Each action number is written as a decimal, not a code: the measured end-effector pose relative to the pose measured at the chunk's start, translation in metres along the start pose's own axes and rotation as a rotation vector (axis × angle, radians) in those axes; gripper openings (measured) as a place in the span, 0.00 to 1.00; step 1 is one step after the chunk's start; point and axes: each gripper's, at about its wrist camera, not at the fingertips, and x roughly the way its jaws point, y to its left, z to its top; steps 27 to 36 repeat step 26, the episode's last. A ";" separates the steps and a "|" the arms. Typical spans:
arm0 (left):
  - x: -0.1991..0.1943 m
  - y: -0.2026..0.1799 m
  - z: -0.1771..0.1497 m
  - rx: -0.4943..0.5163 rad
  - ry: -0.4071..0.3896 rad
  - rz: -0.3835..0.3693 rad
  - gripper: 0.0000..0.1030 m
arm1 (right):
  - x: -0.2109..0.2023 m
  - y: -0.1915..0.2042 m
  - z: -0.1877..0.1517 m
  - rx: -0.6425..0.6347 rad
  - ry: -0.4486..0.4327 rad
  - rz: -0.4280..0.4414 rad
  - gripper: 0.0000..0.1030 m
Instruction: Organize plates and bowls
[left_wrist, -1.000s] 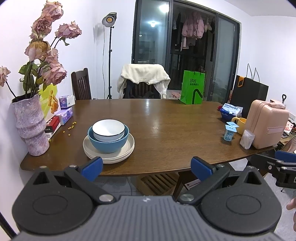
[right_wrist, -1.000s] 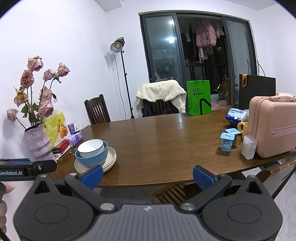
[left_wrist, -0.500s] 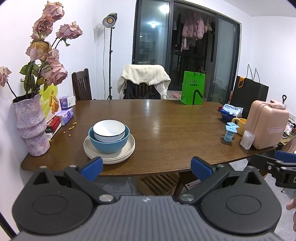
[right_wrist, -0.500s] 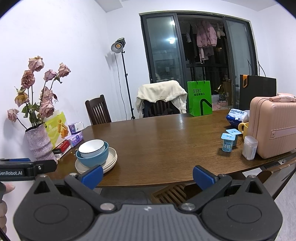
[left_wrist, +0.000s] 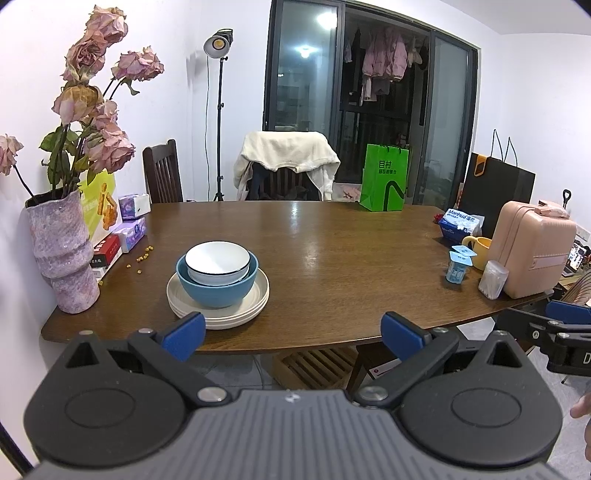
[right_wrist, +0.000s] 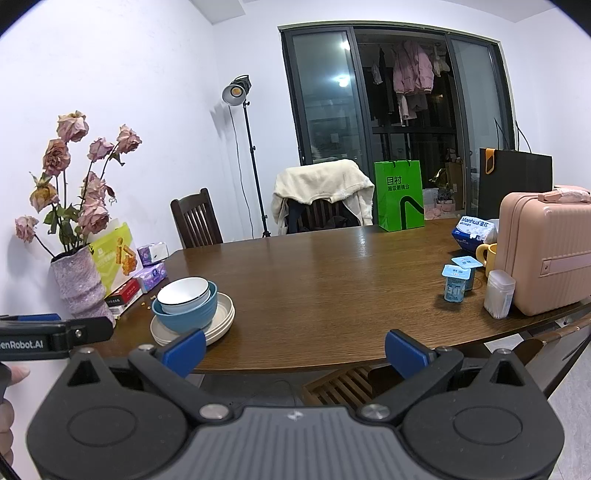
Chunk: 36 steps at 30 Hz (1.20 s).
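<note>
A white bowl (left_wrist: 217, 259) sits nested in a blue bowl (left_wrist: 216, 288), which stands on a stack of cream plates (left_wrist: 255, 299) at the front left of the brown table (left_wrist: 332, 258). The same stack shows in the right wrist view: white bowl (right_wrist: 183, 291), blue bowl (right_wrist: 188, 317), plates (right_wrist: 221, 317). My left gripper (left_wrist: 291, 330) is open and empty, held off the table's front edge, short of the stack. My right gripper (right_wrist: 293, 345) is open and empty, further right and also off the front edge.
A purple vase of dried roses (left_wrist: 61, 258) stands at the table's left corner beside boxes and tissue packs (left_wrist: 129, 232). At the right are yogurt cups (left_wrist: 459, 264), a yellow mug (left_wrist: 478, 251), a pink case (left_wrist: 533, 251). A green bag (left_wrist: 386, 177) and chairs stand behind.
Both views have shifted very slightly; the stack sits a little more to the right in each. The grippers stay open and nothing on the table has moved.
</note>
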 end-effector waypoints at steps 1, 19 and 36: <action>0.000 0.000 0.000 0.000 -0.001 0.001 1.00 | 0.000 0.001 0.001 -0.001 0.000 0.002 1.00; -0.001 -0.001 -0.001 0.011 -0.010 -0.003 1.00 | 0.001 0.003 0.000 -0.002 0.001 0.003 1.00; 0.006 0.004 -0.002 -0.005 0.013 -0.005 1.00 | 0.004 0.005 -0.002 -0.002 0.008 0.003 1.00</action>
